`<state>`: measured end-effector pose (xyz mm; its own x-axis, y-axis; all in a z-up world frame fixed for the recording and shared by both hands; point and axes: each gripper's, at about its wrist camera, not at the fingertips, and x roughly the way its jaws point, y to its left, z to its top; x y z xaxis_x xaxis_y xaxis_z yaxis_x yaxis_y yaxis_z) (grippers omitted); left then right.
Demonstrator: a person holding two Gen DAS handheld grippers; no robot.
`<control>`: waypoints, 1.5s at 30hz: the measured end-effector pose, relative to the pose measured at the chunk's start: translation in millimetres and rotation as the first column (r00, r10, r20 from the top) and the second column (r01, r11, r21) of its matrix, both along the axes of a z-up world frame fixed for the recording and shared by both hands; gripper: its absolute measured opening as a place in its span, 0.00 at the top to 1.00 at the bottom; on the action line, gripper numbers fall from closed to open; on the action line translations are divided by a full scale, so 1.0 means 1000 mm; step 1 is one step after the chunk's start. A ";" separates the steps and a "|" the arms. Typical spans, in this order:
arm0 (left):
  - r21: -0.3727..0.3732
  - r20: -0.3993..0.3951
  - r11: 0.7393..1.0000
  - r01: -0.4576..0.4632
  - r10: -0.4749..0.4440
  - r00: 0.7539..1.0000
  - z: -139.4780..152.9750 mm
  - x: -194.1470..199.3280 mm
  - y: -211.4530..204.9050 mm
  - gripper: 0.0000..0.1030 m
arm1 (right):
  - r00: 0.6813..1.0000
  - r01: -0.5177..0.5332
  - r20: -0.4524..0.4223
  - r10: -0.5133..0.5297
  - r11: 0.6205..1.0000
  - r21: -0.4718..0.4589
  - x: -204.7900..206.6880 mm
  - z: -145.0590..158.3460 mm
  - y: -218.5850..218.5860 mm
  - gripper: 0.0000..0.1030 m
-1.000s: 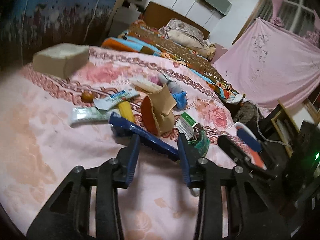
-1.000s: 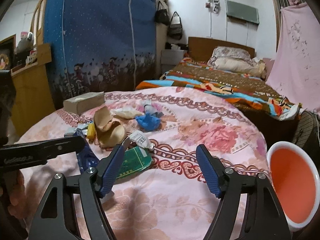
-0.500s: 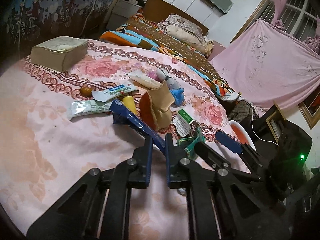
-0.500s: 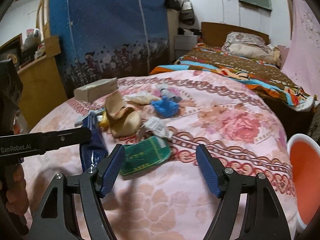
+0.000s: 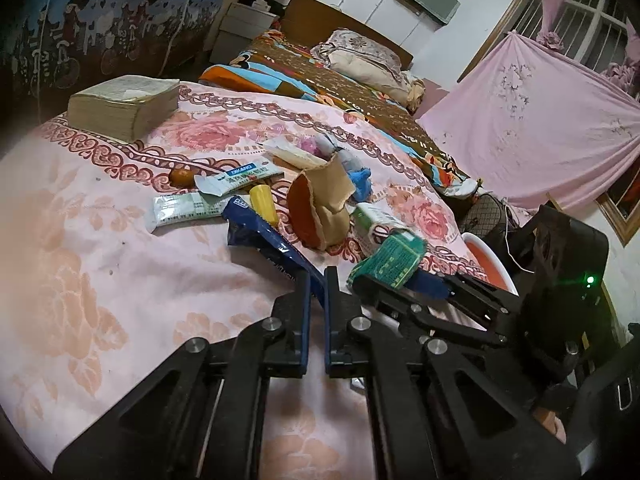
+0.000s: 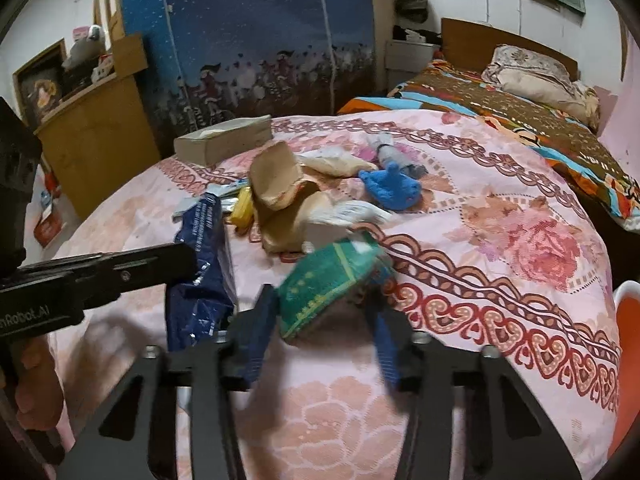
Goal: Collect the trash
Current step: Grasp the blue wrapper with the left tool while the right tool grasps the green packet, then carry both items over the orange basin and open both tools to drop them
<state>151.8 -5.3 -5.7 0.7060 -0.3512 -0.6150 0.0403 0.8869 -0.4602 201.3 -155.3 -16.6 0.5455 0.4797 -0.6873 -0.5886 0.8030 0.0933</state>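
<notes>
Both my grippers hold trash over the bed [image 5: 80,264].
Left gripper [image 5: 317,280] jaws pinch the blue wrapper [image 5: 260,240]; right gripper [image 6: 326,312] jaws grip the green packet [image 6: 324,284]. Orange bin [image 6: 628,368] interior looks bare; "DIKANG" wrapper [image 5: 240,178] lies behind.

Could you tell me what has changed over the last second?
The left gripper closed on the dark blue foil wrapper. The right gripper closed around the green printed packet, now tilted up. The torn brown paper bag and thick book stayed put.
</notes>
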 end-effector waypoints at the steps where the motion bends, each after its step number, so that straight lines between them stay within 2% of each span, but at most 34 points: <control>1: 0.001 0.002 1.000 -0.001 0.001 1.000 0.000 -0.001 0.000 1.00 | 1.000 -0.007 -0.001 0.007 1.000 0.006 -0.001 0.000 0.001 0.74; 2: 0.005 0.005 1.000 -0.002 0.002 1.000 0.001 -0.001 -0.001 1.00 | 1.000 -0.012 0.000 0.012 1.000 0.012 -0.002 0.000 0.001 0.81; 6: 0.034 0.040 0.999 0.002 -0.003 0.999 0.005 -0.007 -0.005 1.00 | 1.000 -0.003 0.030 0.002 0.998 0.056 -0.008 0.006 -0.007 0.89; 15: 0.113 0.163 0.993 0.017 -0.035 0.986 0.022 -0.021 -0.024 1.00 | 0.992 0.026 0.117 -0.050 0.980 0.198 -0.021 0.021 -0.033 0.92; 20: 0.190 0.300 0.981 0.035 -0.092 0.949 0.043 -0.028 -0.044 1.00 | 0.965 0.054 0.233 -0.124 0.956 0.289 -0.036 0.037 -0.055 0.92; 22: 0.210 0.342 0.976 0.052 -0.123 0.932 0.048 -0.029 -0.053 1.00 | 0.942 0.070 0.293 -0.163 0.950 0.304 -0.042 0.045 -0.065 0.92; 27: 0.225 0.414 0.970 0.089 -0.178 0.893 0.063 -0.020 -0.077 1.00 | 0.860 0.150 0.422 -0.287 0.932 0.329 -0.053 0.066 -0.094 0.91; 31: 0.250 0.493 0.957 0.146 -0.255 0.832 0.083 -0.013 -0.101 1.00 | 0.802 0.227 0.466 -0.374 0.912 0.341 -0.055 0.072 -0.117 0.91; 35: 0.280 0.526 0.936 0.215 -0.337 0.781 0.095 -0.001 -0.133 1.00 | 0.737 0.334 0.472 -0.485 0.867 0.369 -0.055 0.075 -0.151 0.90; 40: 0.258 0.503 0.910 0.326 -0.414 0.759 0.098 0.020 -0.170 1.00 | 0.668 0.459 0.432 -0.606 0.793 0.401 -0.053 0.071 -0.195 0.90; 44: 0.225 0.448 0.883 0.411 -0.469 0.762 0.096 0.035 -0.202 1.00 | 0.630 0.538 0.386 -0.675 0.737 0.410 -0.053 0.064 -0.227 0.90; 45: 0.219 0.424 0.876 0.431 -0.483 0.766 0.094 0.043 -0.210 1.00 | 0.628 0.557 0.359 -0.691 0.721 0.412 -0.050 0.061 -0.235 0.90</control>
<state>194.7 -215.6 88.2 0.6831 -0.6575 -0.3179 0.6323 0.7503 -0.1930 151.2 -390.6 44.4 0.9833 0.0097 -0.1820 0.0270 0.9798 0.1980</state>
